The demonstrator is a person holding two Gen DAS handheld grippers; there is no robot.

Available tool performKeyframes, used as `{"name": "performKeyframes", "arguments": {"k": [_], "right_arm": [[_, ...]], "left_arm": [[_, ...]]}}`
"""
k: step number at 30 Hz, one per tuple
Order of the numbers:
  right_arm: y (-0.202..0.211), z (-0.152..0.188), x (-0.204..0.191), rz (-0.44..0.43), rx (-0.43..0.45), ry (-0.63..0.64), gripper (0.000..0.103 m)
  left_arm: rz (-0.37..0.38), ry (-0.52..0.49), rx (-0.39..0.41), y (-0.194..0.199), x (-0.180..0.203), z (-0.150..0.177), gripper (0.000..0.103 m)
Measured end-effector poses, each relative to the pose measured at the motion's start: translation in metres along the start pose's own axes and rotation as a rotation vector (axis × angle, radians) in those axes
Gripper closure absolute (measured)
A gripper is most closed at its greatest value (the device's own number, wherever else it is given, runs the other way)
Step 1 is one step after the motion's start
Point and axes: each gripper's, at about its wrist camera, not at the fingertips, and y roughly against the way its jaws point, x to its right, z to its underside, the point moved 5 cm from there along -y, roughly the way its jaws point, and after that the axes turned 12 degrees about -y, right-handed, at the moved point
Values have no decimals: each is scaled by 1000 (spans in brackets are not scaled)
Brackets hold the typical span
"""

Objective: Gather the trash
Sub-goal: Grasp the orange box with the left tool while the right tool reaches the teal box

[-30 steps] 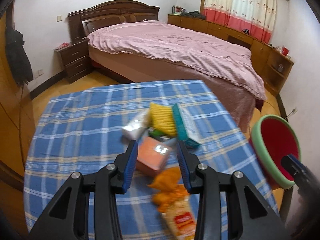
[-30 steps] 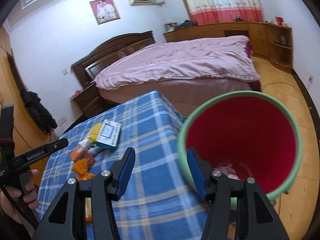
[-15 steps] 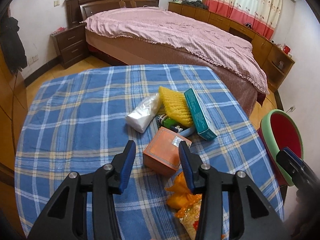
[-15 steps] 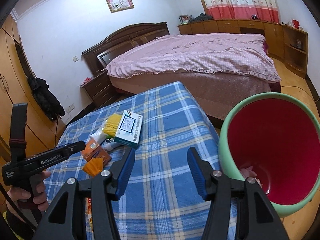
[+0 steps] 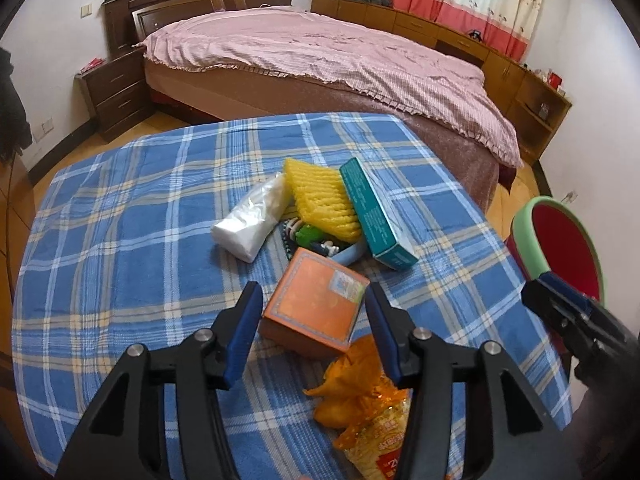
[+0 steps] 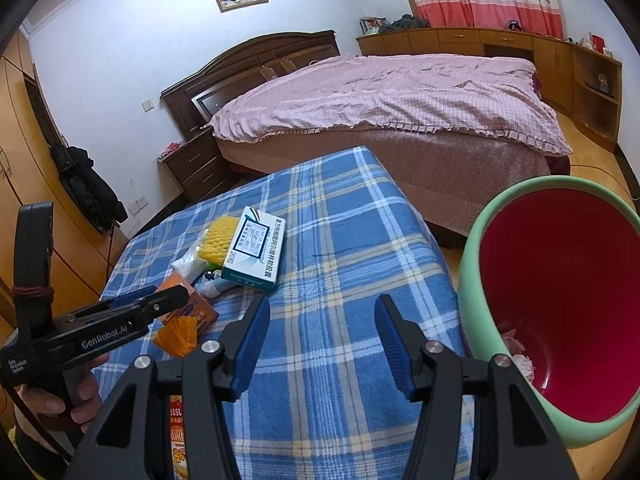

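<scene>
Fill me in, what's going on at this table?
A person is clearing trash off a blue plaid table with tongs in each hand. The left tongs have just been opening and now straddle an orange box without gripping it. The right tongs are open and empty, above the cloth beside a green-rimmed red bin. A teal box, yellow foam net and snack bag are not yet collected.

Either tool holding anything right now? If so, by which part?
Nothing held. The left tool has just been opening; its pads flank the orange box without pressing it. The right tool is open over bare tablecloth.
</scene>
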Motion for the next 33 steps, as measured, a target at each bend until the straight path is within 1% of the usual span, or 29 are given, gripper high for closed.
{"name": "performKeyframes", "arguments": {"k": [3, 5, 11, 16, 19, 23, 25, 26, 33], "right_arm": [[-3, 0, 0, -2, -6, -2, 45], [-4, 1, -1, -3, -9, 0, 45], [-5, 0, -1, -2, -15, 2, 45], [-11, 1, -7, -10, -27, 6, 45], [-18, 0, -16, -24, -43, 14, 45], [-31, -1, -32, -43, -74, 34, 45], [-39, -2, -39, -46, -86, 44, 41], [-42, -2, -42, -47, -91, 47, 40], [-77, -10, -57, -61, -141, 18, 40]], "left_arm": [[-19, -9, -15, -5, 0, 2, 50], [-19, -2, -20, -8, -2, 4, 50], [9, 19, 16, -4, -8, 6, 50], [-41, 42, 72, 13, -18, 5, 50], [-62, 71, 85, 20, -31, 3, 50], [-101, 101, 82, 21, -48, 5, 50], [-120, 127, 73, 19, -59, 7, 50], [-122, 136, 71, 18, -62, 8, 50], [-141, 201, 71, 15, -86, 14, 50]]}}
